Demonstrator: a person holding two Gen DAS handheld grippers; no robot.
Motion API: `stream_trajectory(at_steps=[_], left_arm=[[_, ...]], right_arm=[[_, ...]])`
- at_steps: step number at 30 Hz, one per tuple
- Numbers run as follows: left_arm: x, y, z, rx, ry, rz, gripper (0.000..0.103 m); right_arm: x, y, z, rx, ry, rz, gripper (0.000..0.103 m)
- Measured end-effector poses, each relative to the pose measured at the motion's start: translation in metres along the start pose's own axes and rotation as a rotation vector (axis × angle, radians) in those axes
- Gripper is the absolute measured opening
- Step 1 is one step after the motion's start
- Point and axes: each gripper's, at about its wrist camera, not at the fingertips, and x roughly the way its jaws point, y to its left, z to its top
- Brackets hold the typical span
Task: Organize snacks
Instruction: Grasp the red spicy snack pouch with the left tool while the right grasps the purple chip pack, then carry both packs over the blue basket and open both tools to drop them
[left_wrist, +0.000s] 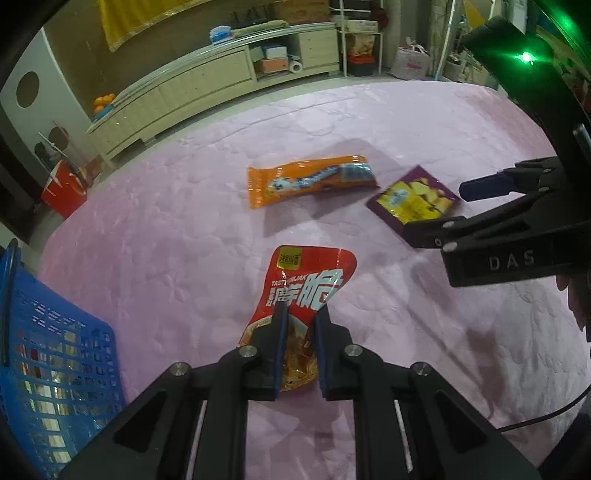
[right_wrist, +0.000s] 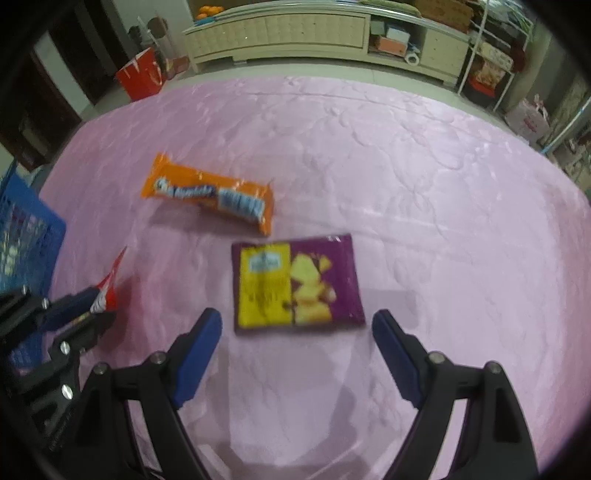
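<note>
My left gripper (left_wrist: 303, 310) is shut on the lower part of a red snack packet (left_wrist: 310, 273), which hangs tilted just above the pink cloth (left_wrist: 166, 229). In the right wrist view the same packet (right_wrist: 109, 284) sticks out of the left gripper (right_wrist: 85, 302) at the left edge. My right gripper (right_wrist: 295, 317) stands open over the near edge of a purple and yellow snack packet (right_wrist: 297, 284), with nothing between its pads. That packet (left_wrist: 413, 197) lies flat under the right gripper (left_wrist: 437, 212). An orange packet (right_wrist: 210, 194) lies beyond it.
A blue plastic basket (left_wrist: 55, 350) stands at the table's left edge, close to my left gripper. The pink cloth (right_wrist: 406, 184) covers the whole table. Beyond the far edge are a red bag (right_wrist: 142, 74) on the floor and a long pale cabinet (right_wrist: 295, 33).
</note>
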Motion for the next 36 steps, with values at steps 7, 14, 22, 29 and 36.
stream_trajectory(at_steps=[7, 14, 22, 29, 36], left_arm=[[0.005, 0.004, 0.003, -0.049, -0.001, -0.003, 0.013], [0.004, 0.006, 0.005, -0.047, -0.020, 0.004, 0.013], [-0.024, 0.008, -0.007, -0.054, -0.056, -0.018, 0.013], [-0.078, 0.016, -0.028, -0.058, -0.110, -0.015, 0.013], [-0.143, 0.031, -0.058, -0.029, -0.171, 0.013, 0.013]], right_arm=[[0.010, 0.010, 0.006, -0.011, -0.018, -0.078, 0.087], [0.007, 0.022, 0.003, -0.073, -0.023, -0.081, 0.061], [-0.022, 0.029, -0.017, -0.086, -0.059, -0.042, 0.054], [-0.078, 0.053, -0.040, -0.106, -0.109, -0.009, 0.055], [-0.138, 0.096, -0.074, -0.215, -0.176, -0.040, 0.055]])
